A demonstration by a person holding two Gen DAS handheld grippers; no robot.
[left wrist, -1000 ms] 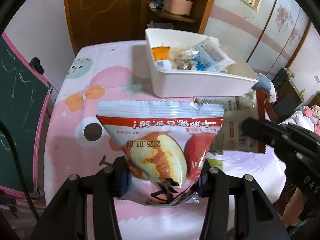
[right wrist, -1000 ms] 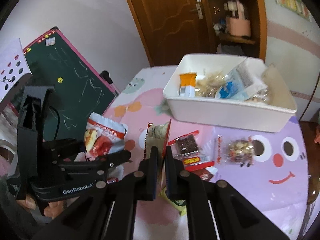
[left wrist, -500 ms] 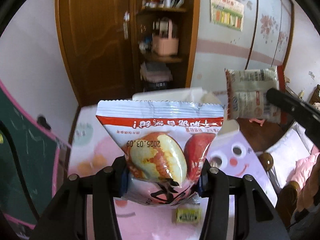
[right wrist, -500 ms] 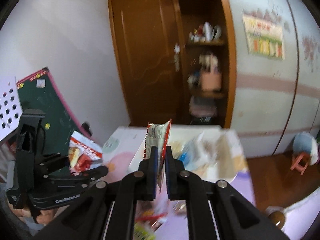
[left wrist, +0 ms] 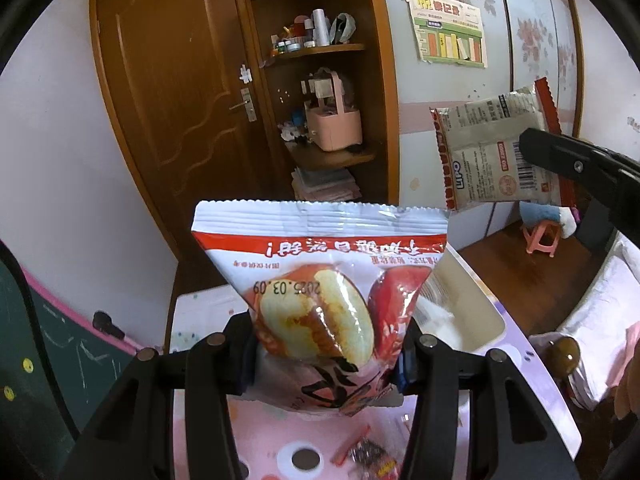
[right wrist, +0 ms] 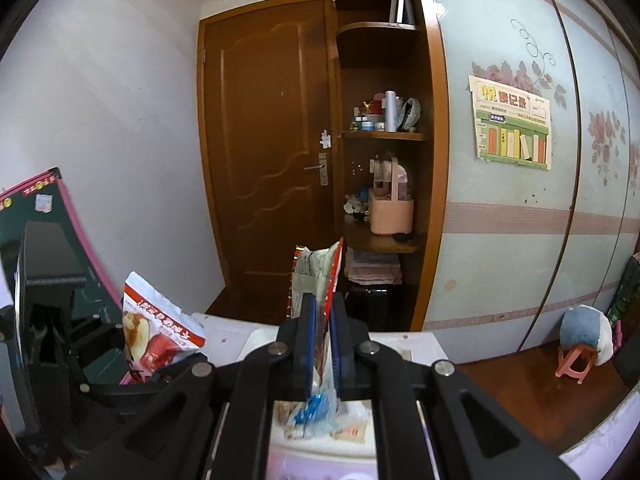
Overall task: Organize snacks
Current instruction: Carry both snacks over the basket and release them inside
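My left gripper (left wrist: pixel 326 344) is shut on a white and red snack packet printed with apples (left wrist: pixel 320 276), held upright in the air; it also shows in the right wrist view (right wrist: pixel 154 336). My right gripper (right wrist: pixel 322 344) is shut on a thin grey packet with red edges (right wrist: pixel 316 276), seen edge-on, and in the left wrist view (left wrist: pixel 492 148) it is raised at upper right. The white bin (left wrist: pixel 472 312) sits just below and behind the apple packet; its snacks (right wrist: pixel 320 416) show under my right gripper.
The pink cartoon tablecloth (left wrist: pixel 280 432) carries a small dark snack packet (left wrist: pixel 368 454) near the front. A green chalkboard (left wrist: pixel 24 340) stands at left. A wooden door and shelves are behind; a pink stool (right wrist: pixel 576 364) stands on the floor at right.
Both grippers have risen and tilted up with their packets. The table and bin have dropped low in both views; the right gripper is now over the bin.
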